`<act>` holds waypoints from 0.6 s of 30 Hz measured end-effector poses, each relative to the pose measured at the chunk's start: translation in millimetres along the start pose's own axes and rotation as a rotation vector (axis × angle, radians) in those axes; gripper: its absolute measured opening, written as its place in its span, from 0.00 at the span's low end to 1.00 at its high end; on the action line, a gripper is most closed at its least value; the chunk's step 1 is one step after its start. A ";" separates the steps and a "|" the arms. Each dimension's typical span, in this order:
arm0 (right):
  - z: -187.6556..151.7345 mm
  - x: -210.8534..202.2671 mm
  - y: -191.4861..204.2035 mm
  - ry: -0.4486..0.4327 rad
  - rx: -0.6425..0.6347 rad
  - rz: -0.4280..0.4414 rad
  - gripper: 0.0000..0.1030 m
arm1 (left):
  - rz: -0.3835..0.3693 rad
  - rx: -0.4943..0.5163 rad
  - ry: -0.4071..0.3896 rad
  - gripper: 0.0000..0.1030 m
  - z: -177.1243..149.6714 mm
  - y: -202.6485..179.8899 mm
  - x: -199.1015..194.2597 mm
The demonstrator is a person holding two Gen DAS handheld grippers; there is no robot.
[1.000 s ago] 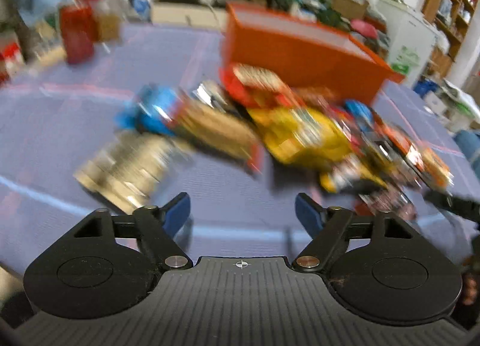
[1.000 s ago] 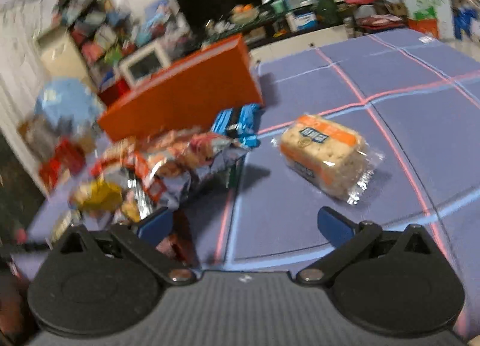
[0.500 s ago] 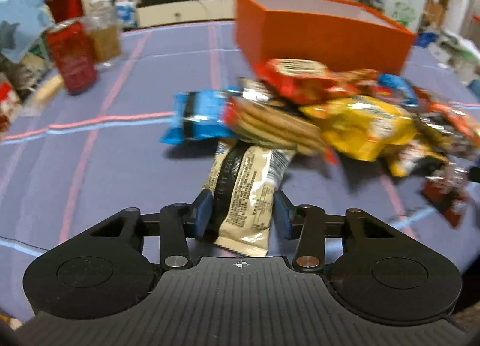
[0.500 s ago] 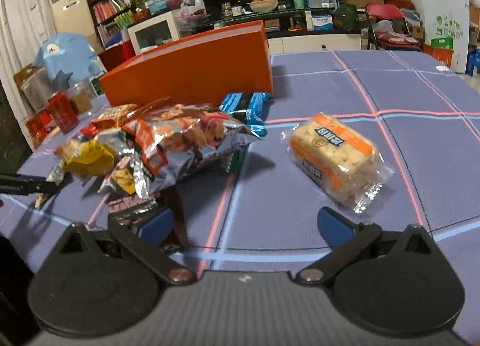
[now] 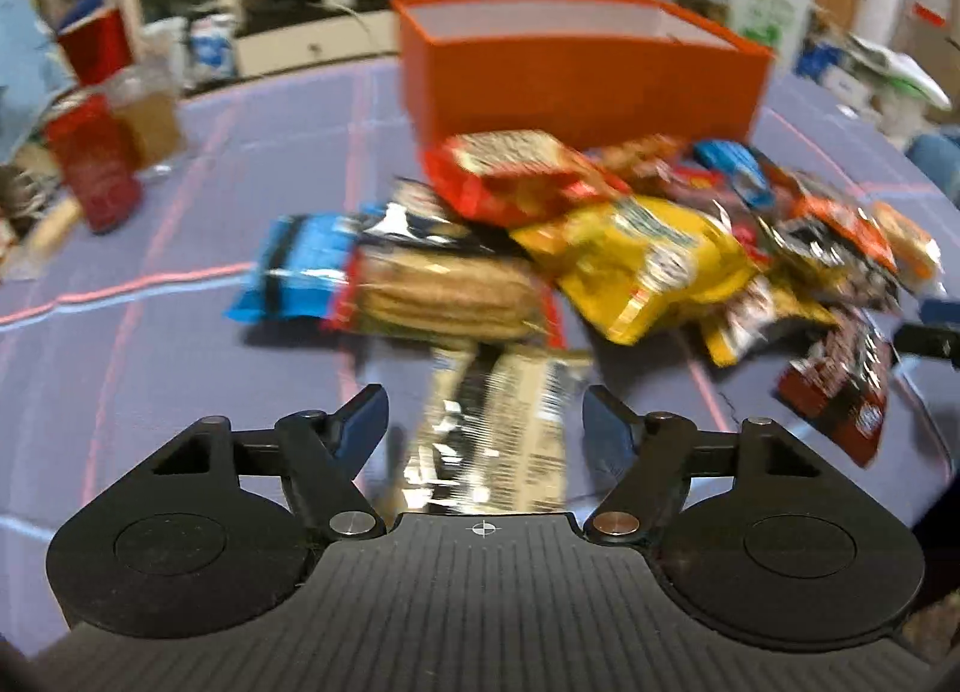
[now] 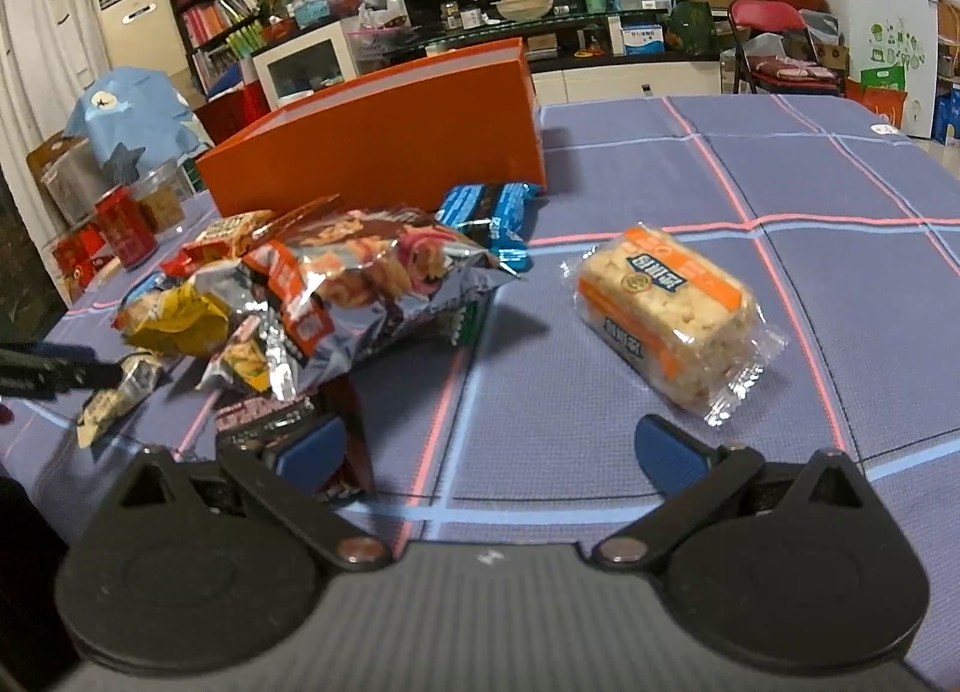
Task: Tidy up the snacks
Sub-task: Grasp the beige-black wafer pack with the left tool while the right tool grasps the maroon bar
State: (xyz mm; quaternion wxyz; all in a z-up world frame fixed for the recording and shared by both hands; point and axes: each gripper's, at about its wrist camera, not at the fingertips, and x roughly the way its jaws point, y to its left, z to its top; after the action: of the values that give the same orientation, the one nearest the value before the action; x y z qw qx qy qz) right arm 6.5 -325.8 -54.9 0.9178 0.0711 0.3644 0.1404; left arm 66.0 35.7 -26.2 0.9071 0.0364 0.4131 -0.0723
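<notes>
Left gripper (image 5: 483,422): jaws opening, blue pads standing clear on either side of a cream and silver snack packet (image 5: 498,428). The packet lies lengthwise between the fingers on the purple checked tablecloth (image 5: 150,344); neither pad presses on it. The view is motion-blurred.

Just beyond that packet sits the snack pile: a clear pack of round biscuits (image 5: 444,290), a blue wrapper (image 5: 288,272) to its left, a yellow bag (image 5: 642,260) to its right and a red bag (image 5: 516,176) on the far side. A dark red packet (image 5: 840,392) lies at the near right of the heap.

An orange box (image 5: 576,74), open at the top, stands on the cloth at the far side of the pile. Red cans (image 5: 90,170) stand far left near the table edge.

Right gripper (image 6: 483,455): fingers wide apart, nothing between them. Its left pad hovers over or beside a dark red packet at the near edge of the heap; contact cannot be judged. A wrapped cracker block with orange bands (image 6: 666,320) lies alone to the right of the pile, apart from it, ahead of the right finger. A blue wrapper pair (image 6: 492,218) lies between the pile and the box.
</notes>
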 end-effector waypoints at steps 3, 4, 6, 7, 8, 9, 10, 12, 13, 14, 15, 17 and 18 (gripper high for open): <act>1.4 -7.8 2.2 -0.019 0.017 0.069 0.99 | 0.025 0.036 0.007 0.22 -4.5 -8.1 11.8; 2.7 -10.9 6.0 -0.027 0.012 0.089 0.99 | 0.014 0.016 0.004 0.20 -8.8 -7.1 12.3; 4.3 -15.7 17.4 -0.049 -0.025 0.120 0.99 | 0.002 -0.020 0.002 0.19 -10.4 -4.2 12.9; 5.4 -17.0 28.4 -0.060 -0.059 0.128 0.99 | 0.001 -0.021 -0.003 0.19 -12.2 -4.6 12.6; 5.8 -16.7 37.9 -0.064 -0.094 0.130 0.99 | 0.003 -0.018 -0.007 0.20 -13.1 -5.1 12.8; 6.2 -14.4 48.3 -0.063 -0.135 0.130 0.99 | 0.005 -0.015 -0.010 0.20 -13.5 -5.9 13.3; 7.1 -9.0 60.0 -0.060 -0.176 0.120 0.99 | 0.006 -0.015 -0.012 0.20 -13.6 -6.0 13.0; 11.7 3.3 74.6 -0.053 -0.197 0.081 0.99 | 0.006 -0.022 -0.015 0.21 -13.0 -6.1 14.8; 15.1 11.9 78.2 -0.041 -0.192 0.075 0.99 | 0.009 -0.025 -0.017 0.22 -13.1 -6.7 14.5; 17.6 21.8 81.1 -0.019 -0.186 0.065 0.99 | 0.010 -0.027 -0.018 0.22 -13.1 -7.0 14.3; 18.0 30.5 83.2 -0.003 -0.184 0.040 0.99 | 0.010 -0.030 -0.019 0.23 -13.5 -7.8 13.5; 17.6 46.0 82.3 0.026 -0.198 -0.022 0.99 | 0.012 -0.031 -0.020 0.25 -13.3 -8.9 13.8; 16.1 49.0 79.6 0.045 -0.196 -0.035 0.99 | 0.013 -0.033 -0.020 0.26 -13.6 -9.1 13.7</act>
State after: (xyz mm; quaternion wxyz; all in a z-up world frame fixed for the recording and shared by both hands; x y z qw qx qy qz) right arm 35.3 -235.4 -56.5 0.9143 -0.0286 0.3706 0.1607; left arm 63.3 27.1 -45.5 0.9121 0.0236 0.4048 -0.0602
